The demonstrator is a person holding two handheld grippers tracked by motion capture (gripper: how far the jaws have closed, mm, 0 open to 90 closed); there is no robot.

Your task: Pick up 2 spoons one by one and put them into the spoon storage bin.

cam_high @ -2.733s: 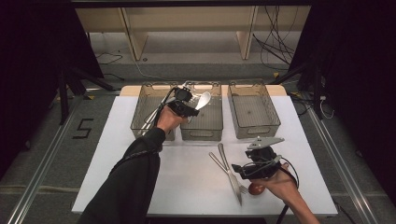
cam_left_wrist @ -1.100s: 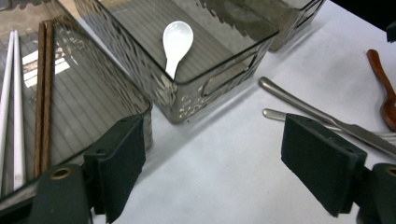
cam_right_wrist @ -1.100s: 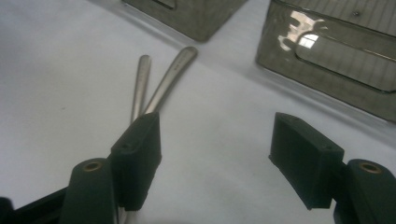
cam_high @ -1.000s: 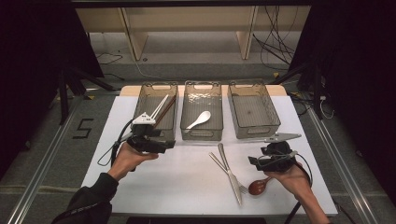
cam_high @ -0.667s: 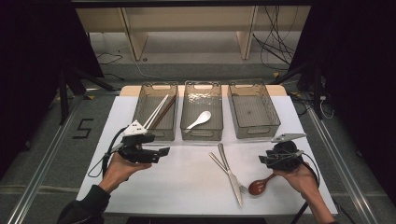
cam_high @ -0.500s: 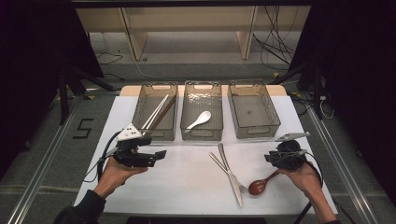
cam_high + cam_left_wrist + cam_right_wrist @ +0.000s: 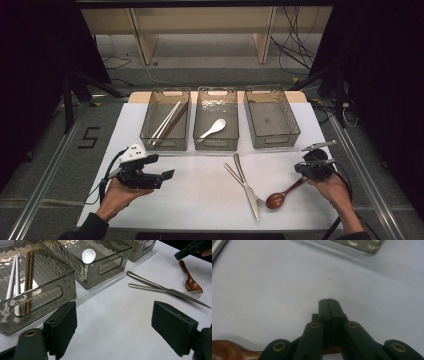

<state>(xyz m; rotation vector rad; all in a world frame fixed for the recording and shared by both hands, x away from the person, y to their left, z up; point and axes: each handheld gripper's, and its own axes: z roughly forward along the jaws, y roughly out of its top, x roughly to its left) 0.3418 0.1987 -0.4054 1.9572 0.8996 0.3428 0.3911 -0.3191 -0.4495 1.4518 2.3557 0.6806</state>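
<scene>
A brown wooden spoon (image 7: pixel 280 196) (image 7: pixel 190 282) lies at the front right of the white table. My right gripper (image 7: pixel 300 168) (image 7: pixel 328 301) is low over the end of its handle. Its jaws have just been closing and now stand shut, the pads meeting with nothing seen between them. The spoon (image 7: pixel 227 350) runs crosswise under the jaw roots, and I cannot tell whether it is touched. My left gripper (image 7: pixel 161 166) (image 7: pixel 113 322) hovers open and empty over the front left of the table. A steel knife (image 7: pixel 246 186) and fork (image 7: pixel 234 175) lie crossed mid-table.
Three smoky clear bins stand in a row at the back. The left bin (image 7: pixel 150 136) holds white and brown chopsticks (image 7: pixel 167 120), the middle bin (image 7: pixel 216 146) a white spoon (image 7: pixel 212 129), and the right bin (image 7: pixel 295 131) nothing. Bare table lies between my grippers.
My left gripper has drawn back from the left bin toward the front left. My right gripper slid right and down to the spoon handle's end, and its jaws went from open to shut.
</scene>
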